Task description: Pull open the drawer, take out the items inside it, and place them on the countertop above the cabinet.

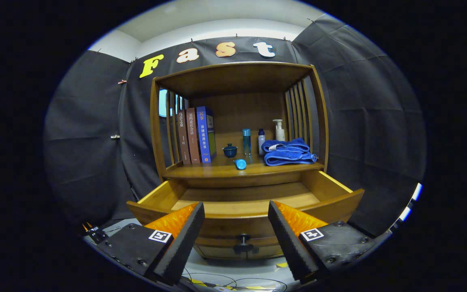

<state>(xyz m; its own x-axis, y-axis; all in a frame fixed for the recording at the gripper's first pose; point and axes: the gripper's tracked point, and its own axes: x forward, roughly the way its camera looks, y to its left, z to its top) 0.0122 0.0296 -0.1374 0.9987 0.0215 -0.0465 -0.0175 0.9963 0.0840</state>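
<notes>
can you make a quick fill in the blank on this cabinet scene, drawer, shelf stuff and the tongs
1. The drawer of the cabinet is pulled ____.
2. The tongs are ____, with the drawer knob in the gap between the fingers.
3. On the countertop, the folded towel is ____ in colour.
4. The small lidded pot stands between the ____ and the tall bottle.

Missing words: open; open; blue; books
</notes>
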